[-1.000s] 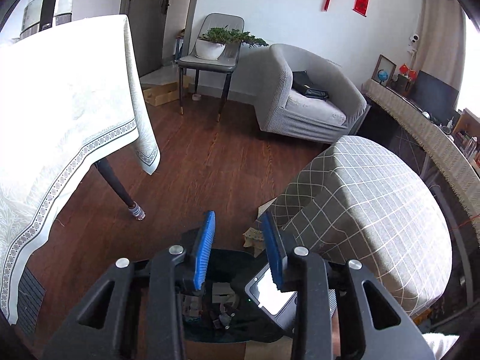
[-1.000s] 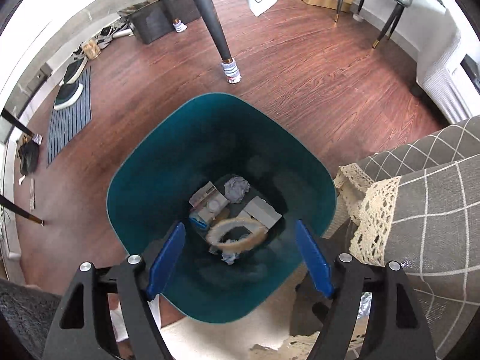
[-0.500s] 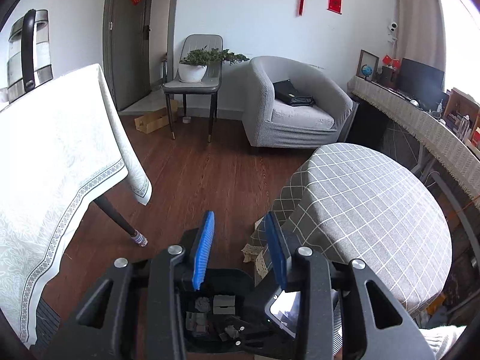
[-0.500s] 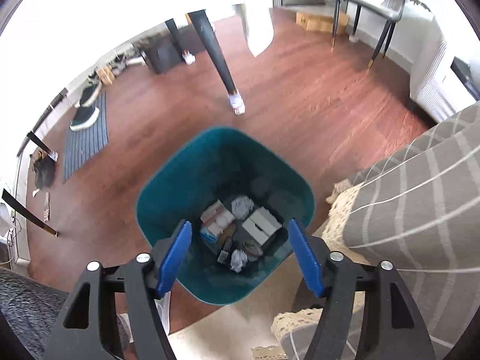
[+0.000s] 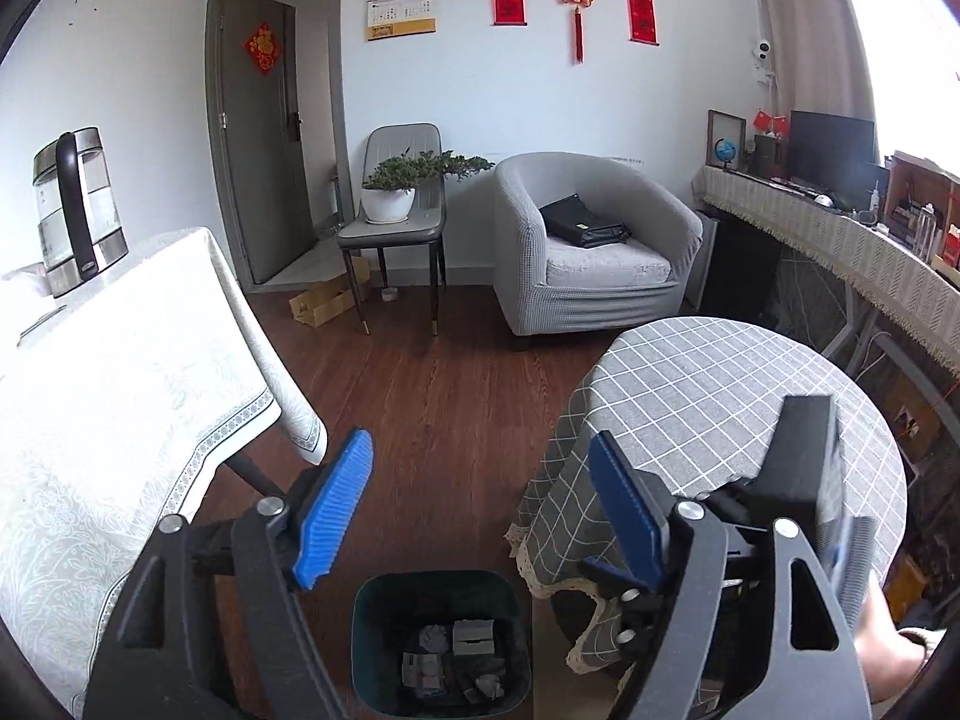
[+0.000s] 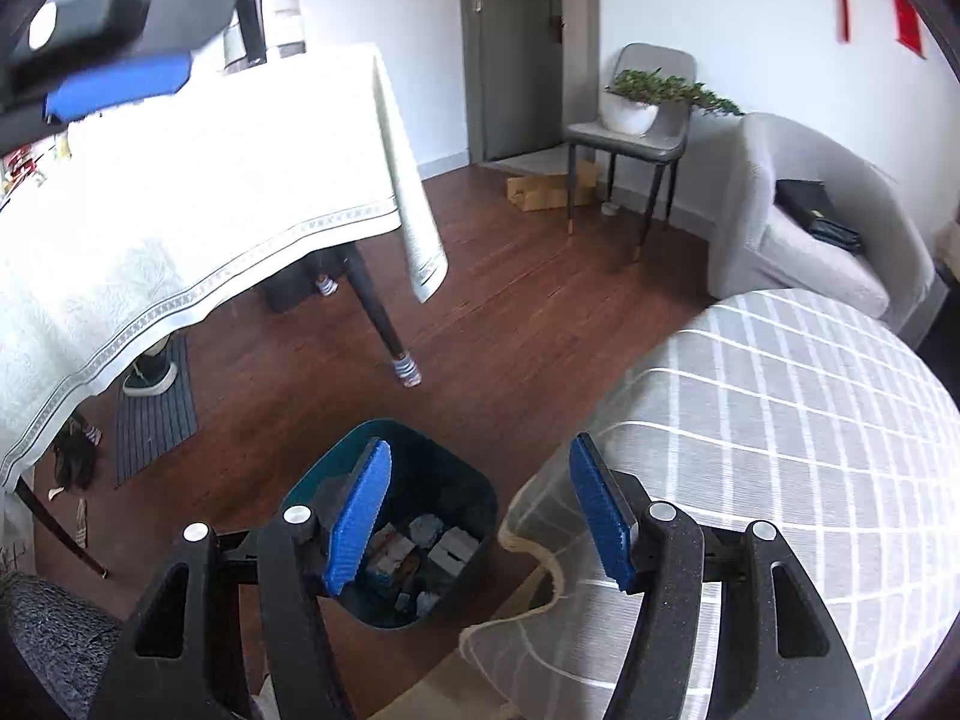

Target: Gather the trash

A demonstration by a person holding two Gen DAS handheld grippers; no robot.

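Sitting on the wood floor just beside the round checked-cloth table (image 5: pixel 720 396), the teal trash bin (image 5: pixel 441 648) holds crumpled paper and small boxes, while the left gripper (image 5: pixel 480 510) spreads its jaws empty and the right gripper (image 6: pixel 480 516) narrows on nothing.

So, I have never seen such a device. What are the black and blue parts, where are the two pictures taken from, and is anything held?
There is no robot: a person holds two hand tools, each with a camera looking along its two blue fingers. The left gripper is opening and the right gripper is closing; nothing is between the fingers of either. Below both stands a dark green trash bin on the wooden floor, already containing crumpled paper and small boxes. Beside it is a round table with a grey checked cloth. To the other side, a white-clothed table carries a kettle.
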